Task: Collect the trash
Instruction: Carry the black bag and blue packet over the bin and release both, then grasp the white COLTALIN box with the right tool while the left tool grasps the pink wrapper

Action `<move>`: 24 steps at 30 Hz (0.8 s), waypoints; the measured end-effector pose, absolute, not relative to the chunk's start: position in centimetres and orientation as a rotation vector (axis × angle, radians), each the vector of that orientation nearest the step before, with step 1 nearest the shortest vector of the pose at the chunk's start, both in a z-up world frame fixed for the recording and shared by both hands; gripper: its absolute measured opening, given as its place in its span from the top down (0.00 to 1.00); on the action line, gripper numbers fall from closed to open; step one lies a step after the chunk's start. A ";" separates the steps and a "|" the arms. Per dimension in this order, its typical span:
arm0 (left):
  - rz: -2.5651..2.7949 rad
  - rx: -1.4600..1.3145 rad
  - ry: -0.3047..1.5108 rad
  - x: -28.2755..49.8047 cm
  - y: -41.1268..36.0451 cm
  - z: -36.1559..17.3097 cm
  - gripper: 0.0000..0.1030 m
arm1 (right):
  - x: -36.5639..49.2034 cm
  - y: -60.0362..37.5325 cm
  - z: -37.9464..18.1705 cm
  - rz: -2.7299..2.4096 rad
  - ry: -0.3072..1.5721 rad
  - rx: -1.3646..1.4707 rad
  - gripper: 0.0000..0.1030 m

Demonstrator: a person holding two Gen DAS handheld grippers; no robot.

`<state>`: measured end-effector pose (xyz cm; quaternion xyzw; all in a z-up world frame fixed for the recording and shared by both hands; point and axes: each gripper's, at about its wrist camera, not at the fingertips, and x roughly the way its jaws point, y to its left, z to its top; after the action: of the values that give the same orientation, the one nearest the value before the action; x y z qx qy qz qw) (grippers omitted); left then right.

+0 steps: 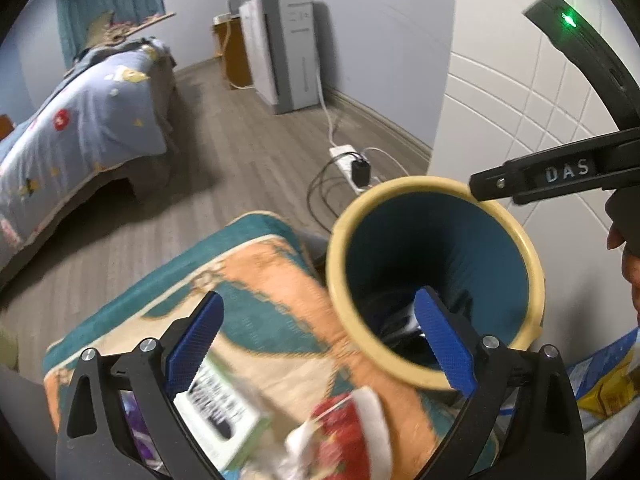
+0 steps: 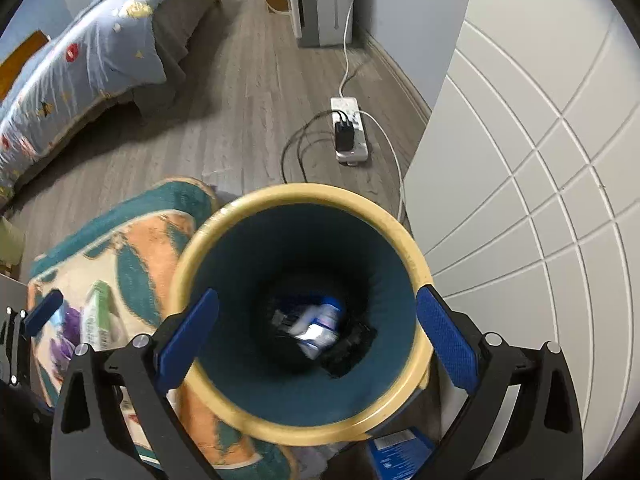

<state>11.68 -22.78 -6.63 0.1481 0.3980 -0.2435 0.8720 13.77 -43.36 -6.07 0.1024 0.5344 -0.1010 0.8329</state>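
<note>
Blue ribbed pads on both tools, jaws spread wide, nothing between either pair. Left hand-held gripper (image 1: 320,344) hangs over a patterned teal-and-orange cloth (image 1: 256,280), its right finger overlapping the bin's rim in the left wrist view. Right hand-held gripper (image 2: 316,336) sits directly above the trash bin (image 2: 400,240), fingers straddling the mouth, pointing steeply down.

Nearest clutter, on the cloth under the left tool: a red-and-white wrapper (image 1: 344,436), blurred and cut by the frame bottom; a green-and-white box (image 1: 224,404) with dark lettering, unreadable and part hidden behind the left finger; something purple (image 1: 136,432) behind the gripper frame, can't identify. Blue and yellow packaging (image 1: 608,380) at lower right, cropped. A blue printed pack (image 2: 400,448) lies below the bin, also cropped.

Bin: cream rim, dark teal inside, just beside the cloth-covered surface. At its bottom, a blue-and-white packet (image 2: 320,324) and dark items (image 2: 352,348), smeared, too murky to name.

Right tool's black arm, lettered DAS, crosses above the bin's far rim in the left wrist view; a bit of the person's hand (image 1: 628,264) shows at the edge.

Farther out: grey wood floor (image 2: 224,120), white power strip (image 2: 350,132) with a black plug and looping cables, white panelled door (image 2: 540,180) at right. Bed (image 2: 80,64) with a blue printed quilt at left, cut off. Grey-white appliance (image 1: 280,52) against the far wall, items on top too small to tell.
</note>
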 end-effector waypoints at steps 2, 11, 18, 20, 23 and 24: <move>-0.494 0.281 0.835 11.3 -21.1 -5.7 0.08 | 13.3 -42.5 -5.0 -0.203 1.111 0.239 0.06; -0.383 0.239 0.802 9.0 -13.7 -0.2 0.06 | 11.2 -37.6 -1.4 -0.142 1.014 0.255 0.06; -0.276 0.192 0.762 7.9 -6.9 3.1 0.05 | 10.3 -33.9 -1.1 -0.078 1.002 0.299 0.06; -0.253 0.153 0.775 7.7 -5.1 2.7 0.05 | 10.5 -32.7 -1.7 -0.066 1.025 0.280 0.06; -0.225 0.131 0.815 7.6 -3.3 1.3 0.05 | 10.6 -31.1 -2.5 -0.046 1.054 0.243 0.06; -0.218 0.136 0.818 7.5 -3.0 0.9 0.05 | 10.8 -30.4 -2.7 -0.035 1.061 0.227 0.06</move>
<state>7.48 -2.98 0.92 0.0662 0.3968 -0.1056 0.9094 10.77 -30.35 -2.74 0.1082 0.5048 -0.0165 0.8563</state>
